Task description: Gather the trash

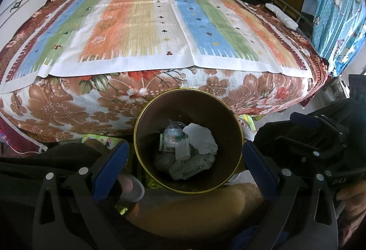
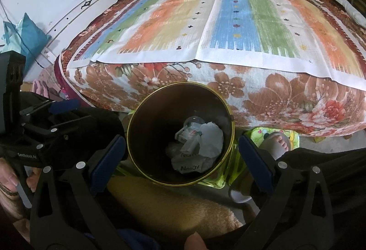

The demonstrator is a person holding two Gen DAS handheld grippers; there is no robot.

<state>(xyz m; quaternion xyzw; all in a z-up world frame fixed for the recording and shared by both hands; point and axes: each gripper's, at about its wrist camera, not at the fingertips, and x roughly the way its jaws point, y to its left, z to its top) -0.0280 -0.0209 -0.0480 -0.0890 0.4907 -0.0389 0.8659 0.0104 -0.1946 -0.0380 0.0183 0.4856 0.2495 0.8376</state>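
Note:
A round dark bin with a gold rim (image 1: 137,135) (image 2: 129,135) stands on the floor in front of the bed. Inside it lie a crumpled white paper (image 1: 201,139) (image 2: 211,139), a clear plastic cup (image 1: 175,131) (image 2: 193,123), a small carton (image 1: 165,147) and a printed wrapper (image 1: 191,166) (image 2: 189,164). My left gripper (image 1: 186,153) hovers above the bin, open, its blue-padded fingers (image 1: 109,165) straddling the rim with nothing held. My right gripper (image 2: 181,149) is likewise open over the bin, empty. In the right wrist view the left gripper (image 2: 61,105) shows at the left edge.
A bed (image 1: 160,21) (image 2: 228,21) with a striped mat over a floral blanket fills the background. A beige fuzzy rug (image 1: 194,206) (image 2: 173,206) lies below the bin. A person's sandalled foot (image 2: 278,142) rests on a green mat (image 2: 263,133). A blue curtain (image 1: 338,9) hangs right.

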